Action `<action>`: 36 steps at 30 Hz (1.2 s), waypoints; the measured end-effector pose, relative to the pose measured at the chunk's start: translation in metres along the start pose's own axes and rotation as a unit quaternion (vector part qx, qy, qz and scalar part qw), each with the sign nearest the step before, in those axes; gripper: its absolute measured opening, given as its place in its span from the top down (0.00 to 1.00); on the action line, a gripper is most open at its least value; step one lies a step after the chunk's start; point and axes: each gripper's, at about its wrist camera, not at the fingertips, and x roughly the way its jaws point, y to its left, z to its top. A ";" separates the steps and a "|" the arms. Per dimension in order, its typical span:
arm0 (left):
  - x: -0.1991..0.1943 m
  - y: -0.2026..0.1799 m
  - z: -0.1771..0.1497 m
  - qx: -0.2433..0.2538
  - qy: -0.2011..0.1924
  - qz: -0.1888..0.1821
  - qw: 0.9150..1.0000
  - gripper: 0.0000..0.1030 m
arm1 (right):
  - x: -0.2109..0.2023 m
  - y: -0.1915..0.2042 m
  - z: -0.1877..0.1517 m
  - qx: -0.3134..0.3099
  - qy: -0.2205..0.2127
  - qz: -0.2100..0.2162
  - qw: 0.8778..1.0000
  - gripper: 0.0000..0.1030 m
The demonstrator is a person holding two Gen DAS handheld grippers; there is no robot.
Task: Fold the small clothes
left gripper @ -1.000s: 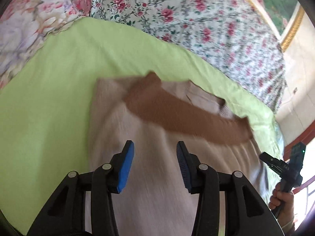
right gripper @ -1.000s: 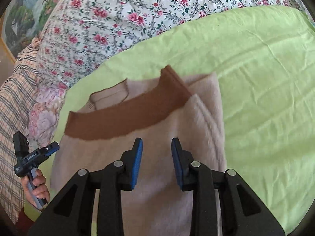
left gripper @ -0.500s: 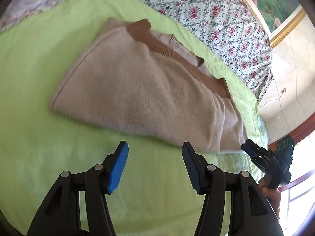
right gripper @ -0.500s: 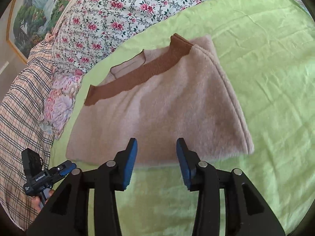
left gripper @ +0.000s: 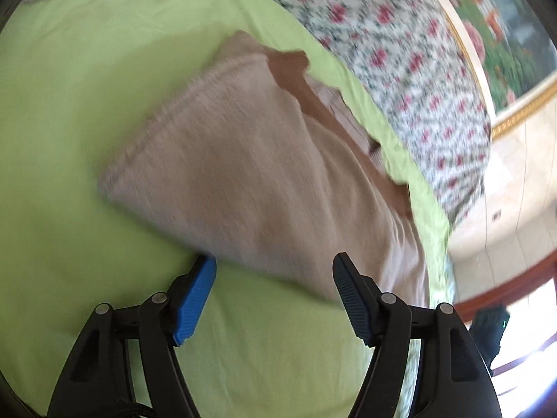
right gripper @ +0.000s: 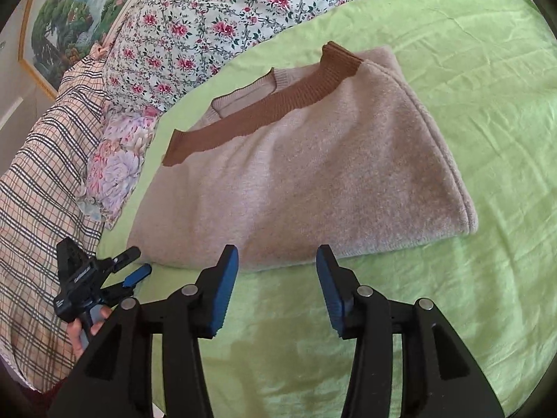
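A: Left wrist cam first, what's showing?

B: Folded beige sweater (left gripper: 264,174) is lying on the lime-green sheet (left gripper: 69,111), brown ribbed band (left gripper: 313,104) running along its far edge. Pic's blurry tho. Left gripper (left gripper: 275,275) is hovering just at the sweater's near edge, jaws apart & just been widening, w/ nothing clamped; the sweater's near corner is sitting in the gap as seen from here, pads not pressing it. Floral bedding (left gripper: 410,62) is lying beyond the sheet, framed painting (left gripper: 504,24) hanging at top right.

A: & right wrist cam?

B: Sharper. Same sweater (right gripper: 313,174) is sitting flat mid-sheet (right gripper: 487,87), folded into a rough rectangle, brown band (right gripper: 264,115) crossing the top, neck opening peeking behind it. Right gripper (right gripper: 276,261) is pointing down at the near hem, jaws parted, just been opening a bit, gripping nothing; tips just short of the fabric. Left gripper (right gripper: 137,264) is showing at lower left, fingers spread, by the sweater's left corner, a hand (right gripper: 81,331) holding its handle. Plaid cloth (right gripper: 38,191) & a floral pillow (right gripper: 115,167) are lying at the left
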 end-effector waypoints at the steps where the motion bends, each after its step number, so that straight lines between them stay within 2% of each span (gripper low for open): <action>1: 0.002 0.002 0.006 -0.008 -0.006 -0.001 1.000 0.32 | 0.001 0.001 0.001 -0.001 0.001 0.001 1.000 0.53; 7: 0.016 0.007 0.042 -0.031 -0.034 0.019 0.999 0.32 | 0.011 0.000 0.027 -0.014 -0.004 0.006 1.000 0.53; 9: 0.020 0.008 0.052 -0.033 -0.045 0.031 0.998 0.35 | 0.017 -0.002 0.042 -0.020 -0.006 0.006 1.000 0.53; 10: 0.021 0.007 0.055 -0.031 -0.050 0.036 0.998 0.41 | 0.020 -0.003 0.049 -0.022 -0.006 0.007 1.000 0.53; 11: 0.022 0.005 0.058 -0.026 -0.054 0.043 0.997 0.60 | 0.025 -0.004 0.058 -0.023 -0.005 0.009 1.000 0.53; 13: 0.026 -0.003 0.063 -0.008 -0.052 0.051 0.997 0.87 | 0.031 -0.007 0.073 -0.025 -0.003 0.019 1.000 0.53; 15: 0.022 -0.019 0.064 0.014 -0.064 0.053 0.996 0.88 | 0.037 -0.010 0.091 -0.023 0.003 0.033 0.999 0.53; 18: 0.016 -0.066 0.060 0.087 -0.080 0.044 0.992 0.90 | 0.044 -0.014 0.110 -0.015 0.019 0.064 0.998 0.53; 20: 0.018 -0.098 0.052 0.135 -0.079 0.039 0.987 0.91 | 0.052 -0.014 0.122 -0.008 0.042 0.101 0.994 0.50; 22: 0.028 -0.128 0.041 0.179 -0.068 0.034 0.981 0.91 | 0.061 -0.013 0.132 0.009 0.063 0.153 0.986 0.43; 23: 0.035 -0.140 0.035 0.196 -0.061 0.031 0.978 0.91 | 0.067 -0.013 0.135 0.017 0.073 0.179 0.981 0.35; 26: 0.062 -0.166 0.015 0.243 -0.035 0.039 0.969 0.92 | 0.089 -0.004 0.144 0.030 0.107 0.229 0.967 0.24; 29: 0.085 -0.177 0.001 0.265 -0.010 0.045 0.963 0.92 | 0.119 0.008 0.150 0.029 0.143 0.253 0.956 0.22; 32: 0.094 -0.178 -0.005 0.267 0.002 0.038 0.963 0.92 | 0.156 0.018 0.155 0.036 0.172 0.240 0.955 0.22; 34: 0.097 -0.178 -0.008 0.272 0.003 0.041 0.961 0.92 | 0.175 0.030 0.161 0.026 0.173 0.238 0.955 0.25; 35: 0.097 -0.179 -0.009 0.278 0.003 0.045 0.959 0.92 | 0.182 0.035 0.166 0.023 0.167 0.237 0.957 0.38; 36: 0.097 -0.180 -0.009 0.283 0.003 0.046 0.958 0.92 | 0.189 0.039 0.171 0.026 0.162 0.234 0.958 0.60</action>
